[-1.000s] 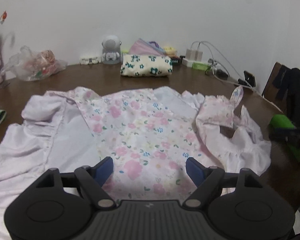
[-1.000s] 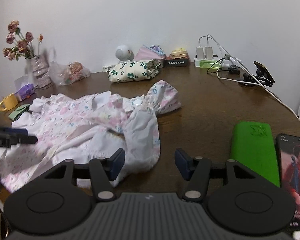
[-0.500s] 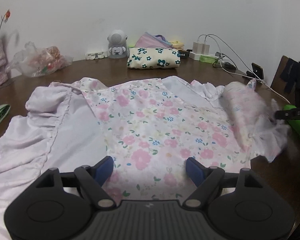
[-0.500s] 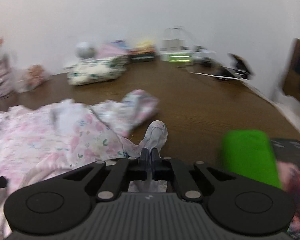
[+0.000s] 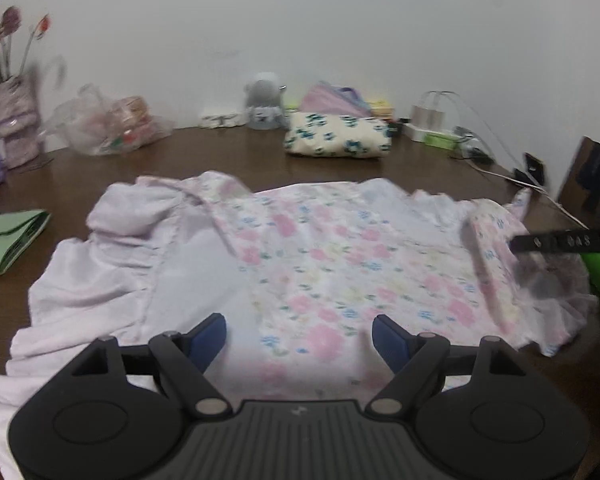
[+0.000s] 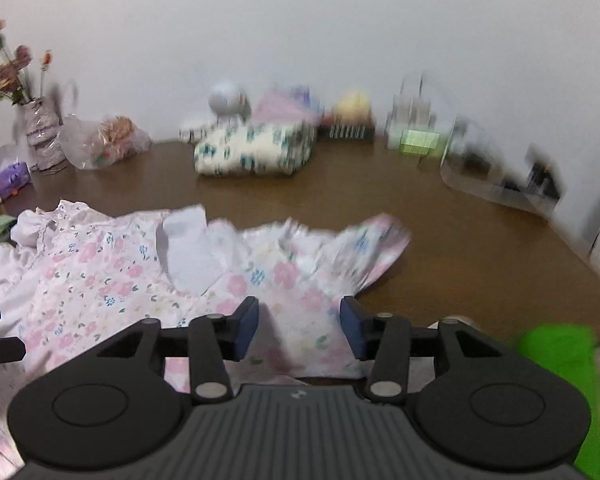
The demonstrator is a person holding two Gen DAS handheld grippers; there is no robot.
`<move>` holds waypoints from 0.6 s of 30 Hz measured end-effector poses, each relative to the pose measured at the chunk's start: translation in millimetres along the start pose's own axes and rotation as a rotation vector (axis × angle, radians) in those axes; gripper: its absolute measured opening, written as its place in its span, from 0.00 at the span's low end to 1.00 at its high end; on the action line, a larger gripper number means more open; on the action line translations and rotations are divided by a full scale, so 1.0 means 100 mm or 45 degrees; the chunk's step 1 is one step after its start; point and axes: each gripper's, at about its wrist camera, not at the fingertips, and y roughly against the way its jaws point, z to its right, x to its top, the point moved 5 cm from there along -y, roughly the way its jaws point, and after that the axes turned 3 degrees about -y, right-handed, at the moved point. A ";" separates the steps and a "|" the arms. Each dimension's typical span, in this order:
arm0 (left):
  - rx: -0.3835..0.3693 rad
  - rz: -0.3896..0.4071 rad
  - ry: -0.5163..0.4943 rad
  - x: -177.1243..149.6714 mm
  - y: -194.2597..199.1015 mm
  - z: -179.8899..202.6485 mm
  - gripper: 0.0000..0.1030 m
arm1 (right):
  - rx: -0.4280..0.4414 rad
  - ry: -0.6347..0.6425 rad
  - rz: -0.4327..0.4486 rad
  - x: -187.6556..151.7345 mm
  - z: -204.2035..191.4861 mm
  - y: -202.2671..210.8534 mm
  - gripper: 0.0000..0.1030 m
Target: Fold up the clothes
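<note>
**Ana:** Left wrist view first. What lies under the left gripper [image 5: 299,334]?

**Ben:** The floral garment [image 5: 320,264], spread over the brown desk [image 5: 228,152]. It's pale pink with pink and blue flowers, and plain white frilled panels run down its left side. The blue fingers [image 5: 206,336] stand wide apart above the near hem, released, with nothing pinched between them.

**Ana:** And at the right edge of that view?

**Ben:** A dark bar of the right gripper [image 5: 556,242] reaches in over the garment's right flap. That corner is blurred.

**Ana:** Right wrist view, then?

**Ben:** The right gripper [image 6: 299,325] has its jaws opening. Flowered cloth lies between and below the fingers [image 6: 246,326], but the pads don't press on it. A frilly sleeve [image 6: 374,246] sticks out to the right onto bare wood.

**Ana:** What else sits on the desk?

**Ben:** A folded cream cloth with dark green flowers [image 5: 338,141] near the wall, well apart from the garment. A small grey figure [image 5: 263,101] stands behind it, and a clear plastic bag [image 5: 112,126] and a vase of flowers [image 5: 14,120] sit to the left. A folded green cloth [image 5: 12,240] lies just beside the garment's left edge. A bright green object [image 6: 556,364] sits at the right.
</note>
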 end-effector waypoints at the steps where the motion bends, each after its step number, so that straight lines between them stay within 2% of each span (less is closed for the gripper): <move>1: -0.001 -0.018 0.008 -0.03 -0.02 -0.01 0.75 | 0.014 -0.020 -0.021 -0.02 0.02 -0.03 0.12; 2: -0.001 -0.036 0.015 -0.05 -0.05 -0.02 0.75 | -0.003 -0.050 -0.033 -0.04 0.06 -0.04 0.06; 7: 0.026 -0.029 -0.057 -0.15 -0.03 0.05 0.76 | -0.161 -0.113 -0.021 -0.22 0.37 0.09 0.03; 12: 0.019 -0.055 -0.026 -0.14 0.00 0.03 0.76 | -0.220 -0.105 0.038 -0.26 0.41 0.28 0.06; 14: 0.015 -0.061 0.002 -0.14 0.03 -0.01 0.76 | -0.250 -0.058 0.095 -0.23 0.33 0.38 0.13; 15: 0.019 -0.054 0.014 -0.14 0.06 -0.05 0.76 | -0.261 -0.027 0.133 -0.20 0.28 0.44 0.21; 17: 0.026 -0.038 0.038 -0.13 0.11 -0.11 0.76 | -0.214 0.047 0.193 -0.15 0.14 0.50 0.33; 18: 0.030 -0.031 0.050 -0.13 0.14 -0.14 0.76 | -0.181 0.080 0.197 -0.15 0.07 0.50 0.33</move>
